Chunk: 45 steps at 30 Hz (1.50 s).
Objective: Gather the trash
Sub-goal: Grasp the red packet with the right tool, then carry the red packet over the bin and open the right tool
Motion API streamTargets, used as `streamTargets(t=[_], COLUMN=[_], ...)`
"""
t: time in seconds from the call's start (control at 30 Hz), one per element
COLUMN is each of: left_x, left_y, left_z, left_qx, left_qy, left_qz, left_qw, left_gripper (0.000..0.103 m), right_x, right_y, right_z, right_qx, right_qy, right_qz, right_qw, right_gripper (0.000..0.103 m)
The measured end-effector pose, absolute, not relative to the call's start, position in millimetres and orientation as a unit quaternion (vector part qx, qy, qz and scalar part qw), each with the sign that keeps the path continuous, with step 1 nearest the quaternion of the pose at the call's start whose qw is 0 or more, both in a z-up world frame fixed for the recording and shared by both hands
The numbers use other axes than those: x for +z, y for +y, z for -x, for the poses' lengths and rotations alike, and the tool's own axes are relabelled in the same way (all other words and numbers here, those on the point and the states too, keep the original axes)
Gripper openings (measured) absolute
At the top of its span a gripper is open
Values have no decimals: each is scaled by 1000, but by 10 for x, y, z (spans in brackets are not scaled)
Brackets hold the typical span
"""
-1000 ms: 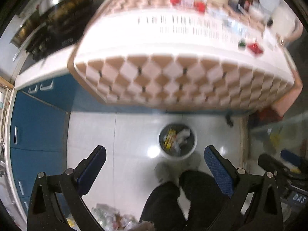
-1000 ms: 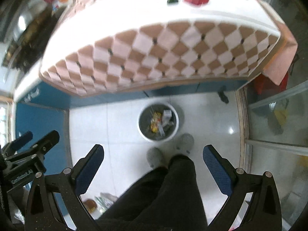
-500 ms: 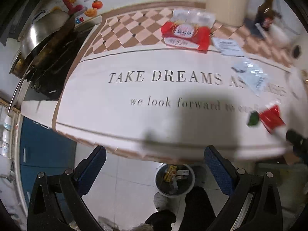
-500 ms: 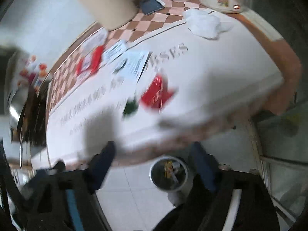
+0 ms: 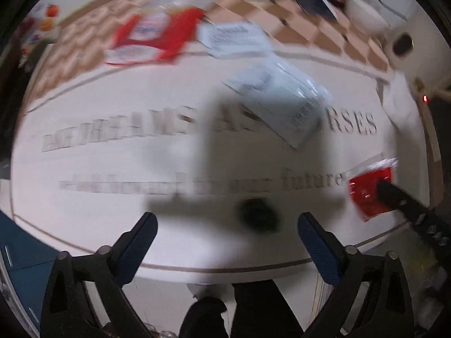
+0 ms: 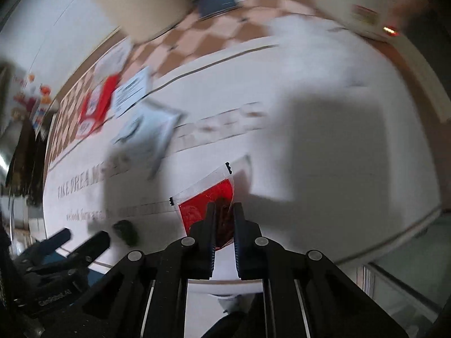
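on the left of the white printed tablecloth point(image 5: 118, 219) lies a large red and white plastic wrapper point(image 5: 152, 39), flat, up near the checkered border. right of it sit a white printed paper slip point(image 5: 234, 39) and a pale blue-grey plastic pouch with barcode print point(image 5: 282, 104), both flat and thin. these should be nearly weightless, limp and slippery, so a pinch at a free edge or corner looks better than pressing from above.

the left gripper point(image 5: 225, 233) hangs over the near edge of the cloth, its jaws wide but closing, nothing between them. a small dark green lump point(image 5: 258, 217) lies just ahead of the blue fingers point(image 5: 141, 239). blur hides whether it is a cap or crumpled scrap, so its stiffness is a guess.

further right, the small red sachet with a clear sealed border point(image 6: 208, 205) lies near the table's front right edge. the right gripper point(image 6: 224, 211) has its jaws closing on the sachet's near end, almost together with the red film between them. whether the pads already bite, i cannot tell for sure. the sachet looks soft and crinkly, perhaps with residue inside, so a firm hold on its body seems safer than on the slick clear margin.

motion blur smears the cloth's lettering and the objects along the back wall. no trash bin shows in either view.
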State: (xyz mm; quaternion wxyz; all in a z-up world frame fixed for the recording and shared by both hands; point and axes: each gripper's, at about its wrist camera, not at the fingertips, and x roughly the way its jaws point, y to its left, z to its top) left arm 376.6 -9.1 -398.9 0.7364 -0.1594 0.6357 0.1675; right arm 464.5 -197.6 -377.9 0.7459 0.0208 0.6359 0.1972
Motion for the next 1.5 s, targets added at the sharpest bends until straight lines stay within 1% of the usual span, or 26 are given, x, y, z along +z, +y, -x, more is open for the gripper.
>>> streamTargets(t=[0.03, 0.07, 0.1, 0.13, 0.3, 0.43, 0.63, 0.73, 0.83, 0.93, 1.03, 1.13, 1.27, 1.3, 1.4, 1.5], left_x=[-4057, -4092, -4058, -4034, -3924, -3593, -3138, -3026, -3062, -3275, -3729, -4367, -5441, -5790, -6631, -7297], left_y=[-142, -182, -226, -264, -397, -478, -403, -266, -181, -115, -48, 46, 230, 289, 424, 503], left_z=[-3803, -3817, -3821, -3828, -3720, -3401, -2962, -2639, -2178, -1741, -1404, -1207, -1074, -1059, -1047, -1093], left_qx=[159, 160, 156, 150, 168, 202, 223, 235, 244, 243, 236, 222, 196, 190, 185, 180], left_qy=[642, 646, 637, 634, 623, 575, 514, 497, 493, 512, 555, 608, 671, 684, 705, 713], left_qz=[158, 151, 143, 136, 75, 32, 29, 38, 48, 65, 89, 127, 218, 248, 313, 350], left_qw=[733, 731, 741, 746, 761, 792, 828, 834, 834, 822, 792, 751, 681, 659, 609, 581], left_gripper=[61, 56, 40, 21, 21, 20, 21, 20, 20, 20, 20, 21, 21, 21, 21, 21], right_x=[-3769, -3757, -3745, -3744, -3721, -3586, -3253, -3108, -3067, -3226, -3531, -4049, -4915, -5115, -5844, -6627], right_y=[-2079, -2167, -2253, -2333, -2500, -2536, -2353, -2237, -2103, -2038, -1994, -1964, -1951, -1942, -1919, -1856], right_z=[-4692, -4702, -4710, -4728, -4737, -4576, -4116, -3743, -3246, -2751, -2338, -1981, -1691, -1645, -1532, -1470], right_qx=[190, 185, 182, 177, 166, 174, 200, 217, 231, 235, 231, 216, 185, 181, 169, 163], right_qy=[635, 635, 634, 634, 631, 622, 596, 590, 591, 605, 625, 661, 703, 711, 736, 756], right_qz=[-22, -21, -21, -22, -34, -43, -42, -36, -23, -16, -8, -7, 0, 2, 9, 18], right_qw=[748, 750, 751, 752, 757, 762, 776, 776, 772, 761, 745, 719, 687, 680, 655, 634], right_gripper=[11, 10, 10, 10, 9, 9, 9, 9, 9, 9, 9, 9, 8, 8, 8, 8])
